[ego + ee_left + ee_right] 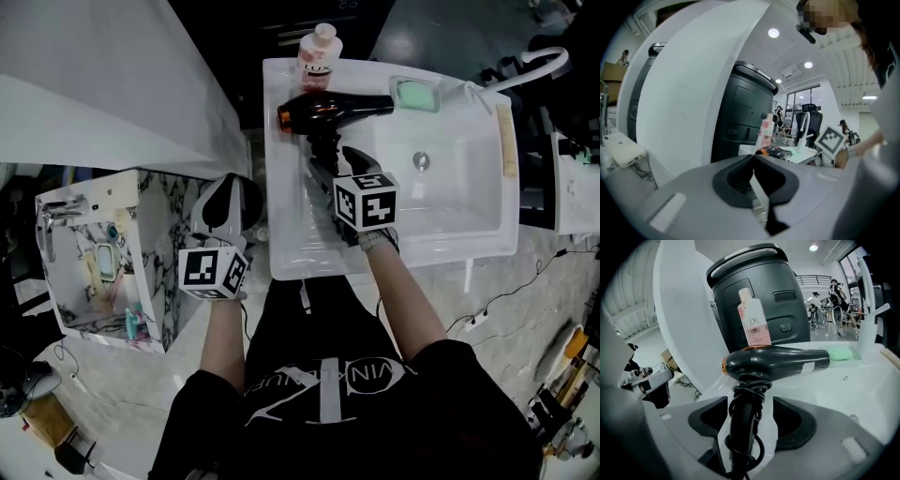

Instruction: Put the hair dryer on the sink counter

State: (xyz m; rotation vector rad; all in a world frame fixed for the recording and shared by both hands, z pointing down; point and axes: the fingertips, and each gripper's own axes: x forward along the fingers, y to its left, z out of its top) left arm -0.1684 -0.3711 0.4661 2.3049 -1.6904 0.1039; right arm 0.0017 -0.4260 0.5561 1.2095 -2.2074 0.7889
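Note:
A black hair dryer point(328, 109) with an orange rear end lies across the back left of the white sink counter point(292, 239). Its cord is wound round its handle, which points toward me. My right gripper point(330, 163) is open astride that handle. In the right gripper view the handle point(743, 427) stands between the jaws of my right gripper point(750, 401), with a gap on its right side. My left gripper point(225, 212) hangs off the counter's left edge, shut and empty. Its jaws are pressed together in the left gripper view point(753, 163).
A pink LUX bottle point(319, 52) stands behind the dryer. A green soap in a dish point(414, 94) and a white faucet point(530, 67) sit at the back right. The basin point(450, 183) fills the right half. A marble cabinet point(103, 253) stands at the left.

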